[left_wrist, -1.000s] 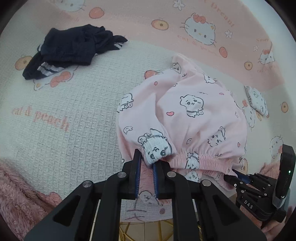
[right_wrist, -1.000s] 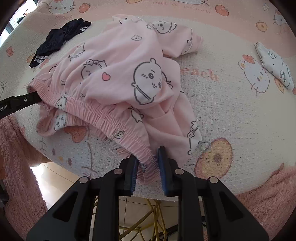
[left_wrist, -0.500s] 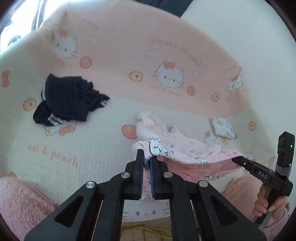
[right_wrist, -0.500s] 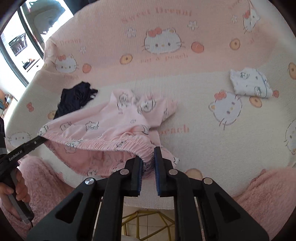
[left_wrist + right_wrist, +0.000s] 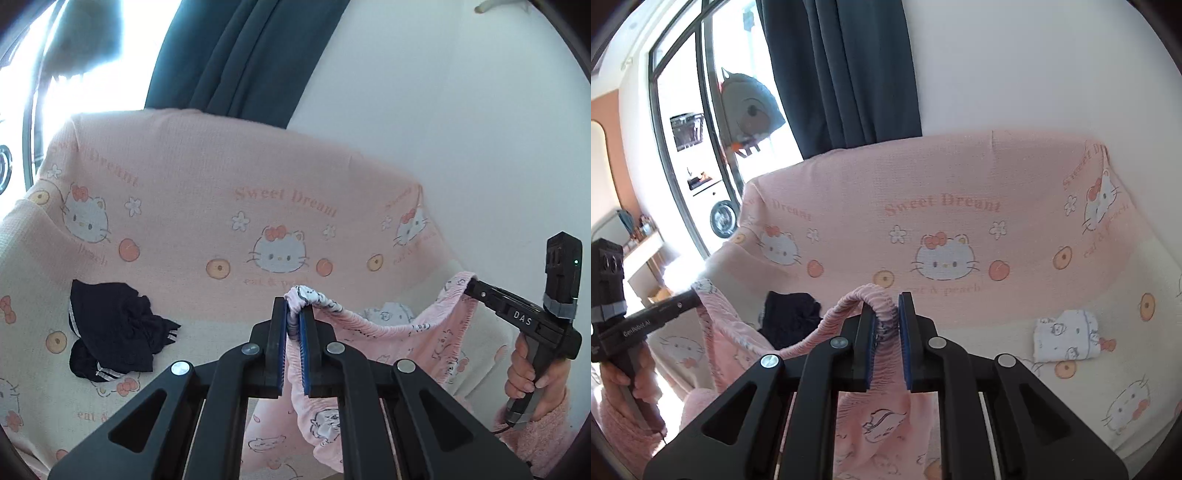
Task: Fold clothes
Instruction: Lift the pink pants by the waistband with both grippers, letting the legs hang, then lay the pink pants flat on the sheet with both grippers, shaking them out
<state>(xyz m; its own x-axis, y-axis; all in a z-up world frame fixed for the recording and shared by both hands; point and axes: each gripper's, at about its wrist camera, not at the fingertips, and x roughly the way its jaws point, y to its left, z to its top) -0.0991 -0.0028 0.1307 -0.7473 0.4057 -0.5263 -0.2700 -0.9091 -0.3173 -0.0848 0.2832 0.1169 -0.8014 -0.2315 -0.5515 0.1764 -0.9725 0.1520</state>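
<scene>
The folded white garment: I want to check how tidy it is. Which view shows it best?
The right wrist view: the folded white garment lies in the open on the sofa cover. In the left wrist view, only a sliver shows behind the pink pants.

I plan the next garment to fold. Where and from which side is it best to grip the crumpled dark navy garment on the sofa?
Probably the white-striped edge at the near, lower end of the crumpled dark navy garment, coming from above and the front. That band lies flat on the pink cat-print sofa cover and marks a firm hem, while the middle is a bunched heap.

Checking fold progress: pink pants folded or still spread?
Spread, not folded: pink pants hang by the waistband between left gripper and right gripper.
</scene>
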